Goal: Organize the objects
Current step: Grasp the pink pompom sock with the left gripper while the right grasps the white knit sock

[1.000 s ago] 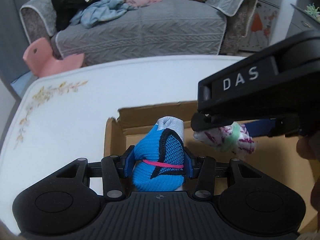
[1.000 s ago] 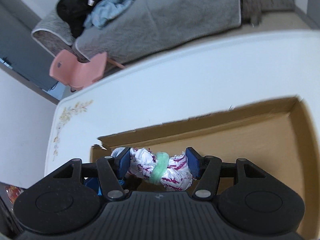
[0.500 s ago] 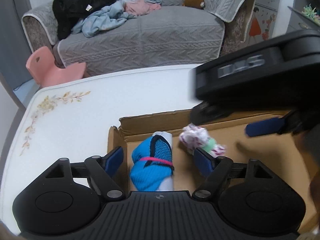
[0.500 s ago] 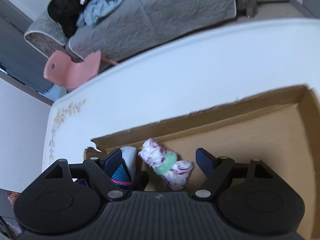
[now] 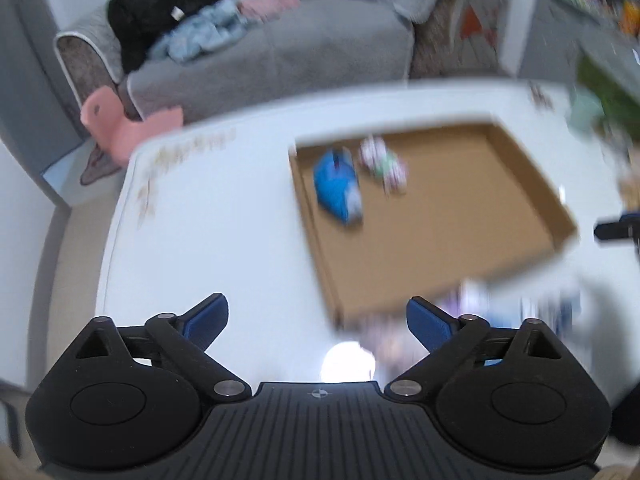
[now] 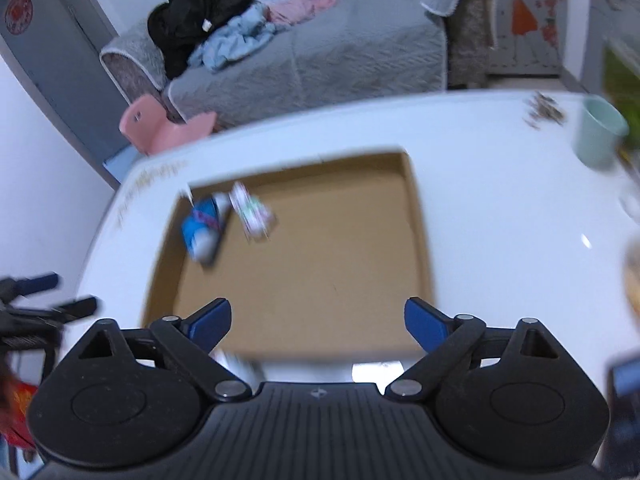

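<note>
A blue rolled sock bundle (image 5: 337, 187) and a white-and-pink bundle with a green band (image 5: 382, 163) lie side by side in the far left corner of a shallow cardboard box (image 5: 460, 216) on the white table. They also show in the right wrist view: the blue bundle (image 6: 202, 226), the white-and-pink bundle (image 6: 252, 210), the box (image 6: 320, 264). My left gripper (image 5: 317, 318) is open and empty, held back over the table near the box's near corner. My right gripper (image 6: 318, 318) is open and empty above the box's near edge.
A pale green cup (image 6: 598, 134) stands at the table's far right. Blurred small items (image 5: 472, 304) lie on the table in front of the box. A grey sofa (image 6: 320, 52) with clothes and a pink child's chair (image 6: 160, 128) stand beyond the table.
Both grippers opened, let go of their bundles in the box, and pulled back and up. The bundles now lie far from the fingers. The view is blurred with motion.
</note>
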Tool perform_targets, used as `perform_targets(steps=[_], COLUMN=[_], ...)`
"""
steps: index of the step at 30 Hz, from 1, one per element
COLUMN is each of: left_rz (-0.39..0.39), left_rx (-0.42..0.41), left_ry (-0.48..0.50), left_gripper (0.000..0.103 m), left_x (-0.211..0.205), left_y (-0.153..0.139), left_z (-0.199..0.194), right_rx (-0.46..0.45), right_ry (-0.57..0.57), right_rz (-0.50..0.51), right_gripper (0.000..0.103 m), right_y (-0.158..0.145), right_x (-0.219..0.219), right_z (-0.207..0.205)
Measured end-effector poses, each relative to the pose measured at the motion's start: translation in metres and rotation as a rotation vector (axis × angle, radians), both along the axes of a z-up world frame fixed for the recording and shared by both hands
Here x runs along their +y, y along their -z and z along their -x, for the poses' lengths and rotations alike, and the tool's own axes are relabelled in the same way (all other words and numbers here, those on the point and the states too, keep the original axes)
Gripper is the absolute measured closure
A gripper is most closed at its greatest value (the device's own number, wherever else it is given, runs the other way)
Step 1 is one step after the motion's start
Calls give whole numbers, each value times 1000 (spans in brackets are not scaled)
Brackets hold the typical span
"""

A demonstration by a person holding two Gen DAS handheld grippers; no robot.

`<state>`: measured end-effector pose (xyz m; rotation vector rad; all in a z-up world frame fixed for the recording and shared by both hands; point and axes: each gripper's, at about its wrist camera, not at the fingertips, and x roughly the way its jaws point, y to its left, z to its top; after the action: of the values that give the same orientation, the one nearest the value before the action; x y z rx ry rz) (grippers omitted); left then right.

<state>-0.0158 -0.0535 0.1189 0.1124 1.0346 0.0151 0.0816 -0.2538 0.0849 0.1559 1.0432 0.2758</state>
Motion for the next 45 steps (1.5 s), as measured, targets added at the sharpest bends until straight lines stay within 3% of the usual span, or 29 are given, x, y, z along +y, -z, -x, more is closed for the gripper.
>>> perform_targets(steps=[3, 9, 14, 20, 25, 30, 35, 43, 45], left_rz=[-43, -9, 38, 10, -64, -75, -98, -76, -67], left_rx=[84, 197, 237, 252, 252, 239, 233, 213, 212], left_ry=[25, -9, -26, -98, -149, -125, -91, -72, -59], left_gripper=[5, 3, 3, 3, 2, 2, 4, 28, 36], left_x=[11, 31, 28, 34, 48, 44, 38, 39, 42], left_y=[15, 60, 90, 107, 117, 126, 135, 142, 142], left_z=[40, 89, 93, 89, 81, 74, 69, 65, 67], right_rx=[48, 141, 186, 228, 250, 245, 251, 252, 250], right_ry=[-6, -28, -39, -55, -38, -44, -47, -70, -73], right_rz=[-6, 23, 63, 94, 139, 148, 151, 145, 156], right_gripper=[10, 11, 11, 11, 12, 15, 24, 50, 51], right_y=[18, 52, 71, 86, 96, 97, 99, 99, 99], right_x=[4, 17, 30, 49, 57, 71, 79, 93, 99], right_z=[19, 23, 14, 0, -12, -23, -27, -39, -44])
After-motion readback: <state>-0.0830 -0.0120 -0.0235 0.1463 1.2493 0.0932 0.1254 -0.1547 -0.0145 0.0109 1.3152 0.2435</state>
